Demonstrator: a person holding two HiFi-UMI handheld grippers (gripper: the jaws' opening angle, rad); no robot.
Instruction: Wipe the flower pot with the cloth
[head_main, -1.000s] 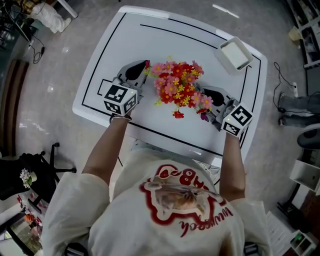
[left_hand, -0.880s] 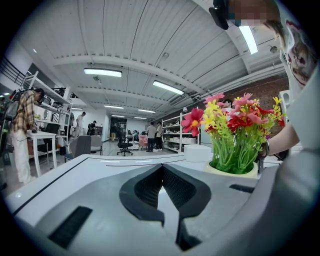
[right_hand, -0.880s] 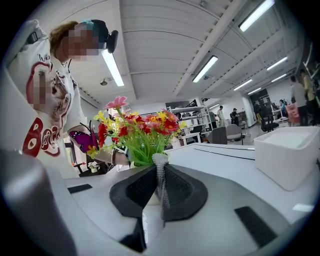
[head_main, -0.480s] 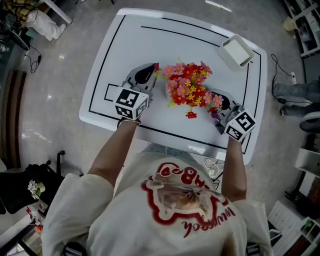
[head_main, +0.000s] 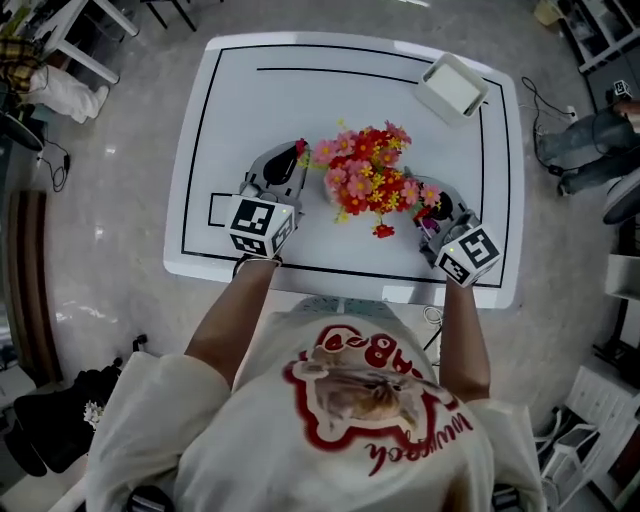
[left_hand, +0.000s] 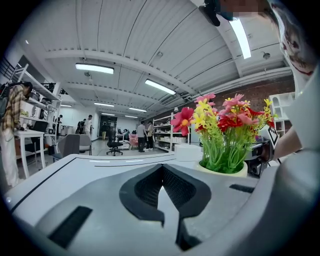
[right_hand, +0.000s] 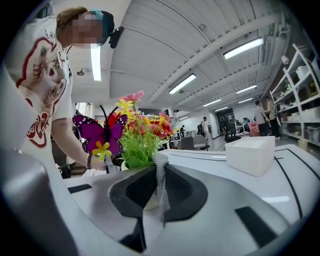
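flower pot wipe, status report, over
Left gripper shut, empty, beside flower pot. Right gripper shut on cloth, close to pot, contact unclear. White box far off, nothing blocking.

Closed left gripper (left_hand: 162, 169), flower pot (left_hand: 223, 170) beyond.

The flowers (head_main: 365, 178) are red, pink and yellow on green stems, in a cream flower pot (left_hand: 222, 170). The butterfly (right_hand: 97, 134) is purple, edged black. The cloth (right_hand: 161, 182) is a grey mesh. The counter (head_main: 300, 100) is white with black lines; the box (head_main: 452, 87) is white.
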